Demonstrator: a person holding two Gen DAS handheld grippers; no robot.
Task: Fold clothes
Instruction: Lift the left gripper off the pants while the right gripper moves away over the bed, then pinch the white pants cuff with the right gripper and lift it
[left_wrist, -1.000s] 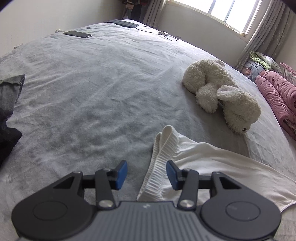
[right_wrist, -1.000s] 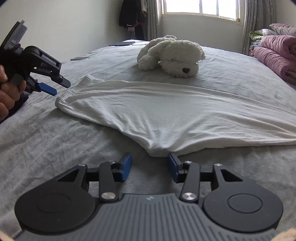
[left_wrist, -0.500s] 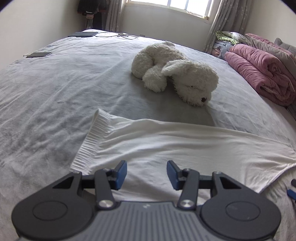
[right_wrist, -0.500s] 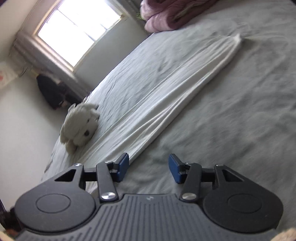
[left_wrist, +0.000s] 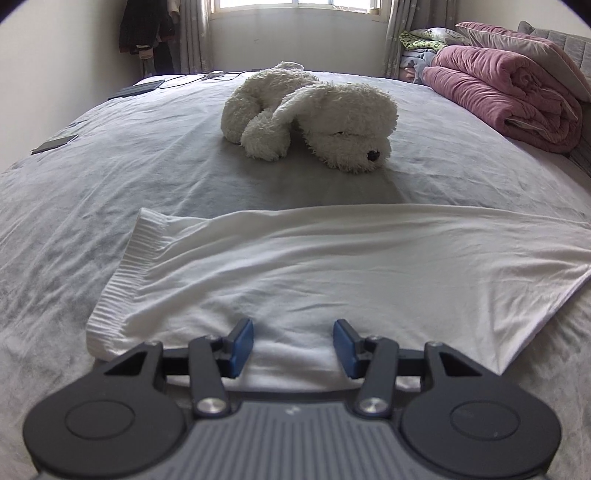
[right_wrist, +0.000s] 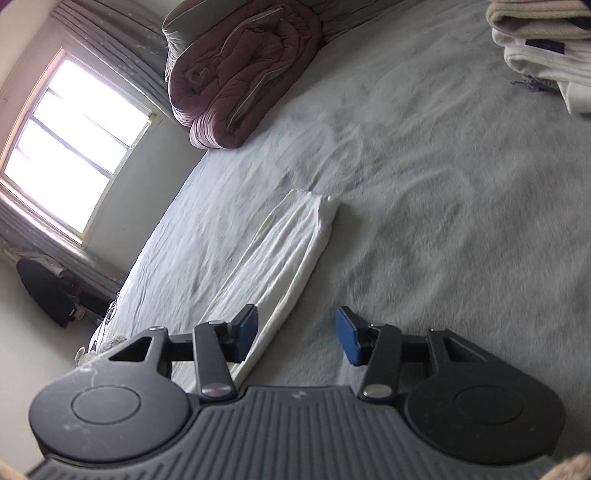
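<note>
A thin white cotton garment with a ribbed cuff band (left_wrist: 332, 266) lies flat, softly creased, on the bed's grey velvety sheet (left_wrist: 110, 177), before a shaggy cream plush dog (left_wrist: 314, 114). Left tongs (left_wrist: 293, 345) hang spread over its near edge, pinching nothing. Right tongs (right_wrist: 295, 334) stand spread and empty beside the garment's narrow folded end.

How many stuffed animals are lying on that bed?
1. A white plush dog lies mid-bed on the grey bedspread, beyond the spread white garment and left of the rolled pink quilt. Others could be hidden outside these views.
</note>
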